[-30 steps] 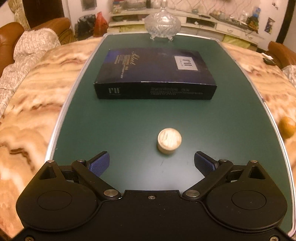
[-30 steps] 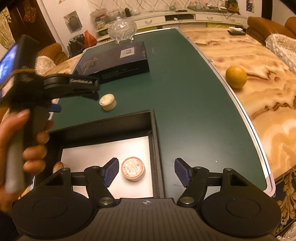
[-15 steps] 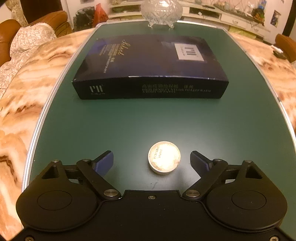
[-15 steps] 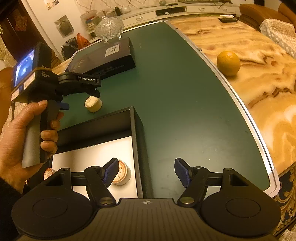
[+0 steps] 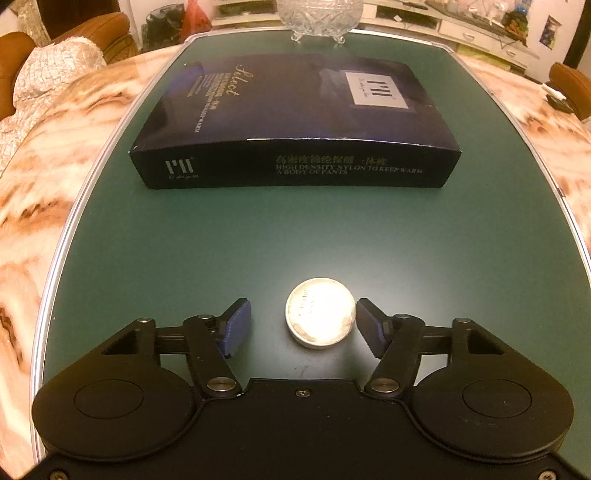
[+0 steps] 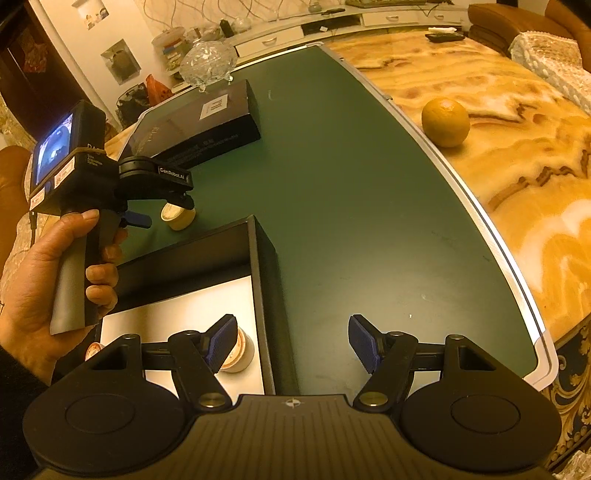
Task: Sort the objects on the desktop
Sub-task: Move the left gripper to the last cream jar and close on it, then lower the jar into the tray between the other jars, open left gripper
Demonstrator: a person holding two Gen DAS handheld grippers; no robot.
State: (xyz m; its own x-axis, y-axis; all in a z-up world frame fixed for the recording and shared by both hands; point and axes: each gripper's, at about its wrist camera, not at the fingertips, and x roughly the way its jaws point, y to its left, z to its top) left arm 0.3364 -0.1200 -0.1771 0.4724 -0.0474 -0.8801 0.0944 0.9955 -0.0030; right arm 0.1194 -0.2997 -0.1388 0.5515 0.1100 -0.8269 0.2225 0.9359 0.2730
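Note:
A small round cream tin (image 5: 320,312) stands on the green mat (image 5: 332,236). My left gripper (image 5: 300,306) is low over the mat with the tin between its closing jaws. The right pad (image 5: 365,325) is at the tin's side and the left pad (image 5: 236,325) is still apart from it. In the right wrist view the same tin (image 6: 179,216) shows under the left gripper (image 6: 162,212), which a hand holds. My right gripper (image 6: 291,325) hangs open above the right wall of an open black box (image 6: 264,266). A round tin (image 6: 242,350) lies inside that box, and another (image 6: 92,349) is half hidden.
A long dark blue carton (image 5: 295,122) lies across the mat beyond the tin, with a cut-glass bowl (image 5: 319,14) behind it. An orange (image 6: 445,122) sits on the marble tabletop (image 6: 517,166), right of the mat's metal rim.
The left gripper came forward and down to the tin, and its jaws narrowed from wide open to close around it. The right gripper's view shifted slightly; its jaws stayed as they were.

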